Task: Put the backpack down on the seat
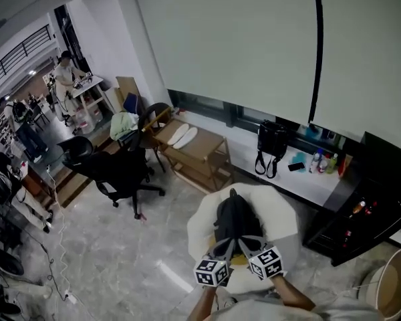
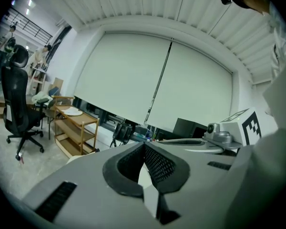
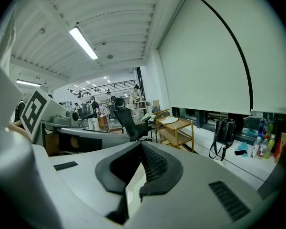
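Both shut empty, left gripper (image 1: 225, 243) and right gripper (image 1: 249, 241) hover by backpack (image 1: 234, 214) on seat (image 1: 282, 214).

Grey hand-held grippers (image 2: 144, 145) (image 3: 141, 145) bear black-and-white marker cubes (image 1: 211, 273).

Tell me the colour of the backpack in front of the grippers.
Black; the backpack shows best in the head view, against the white seat.

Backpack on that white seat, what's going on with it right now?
A person holds a claw in each hand. The dark backpack lies on the white seat, apparently already set down. The left claw and right claw hover by its near end, both shut with nothing between their jaws.
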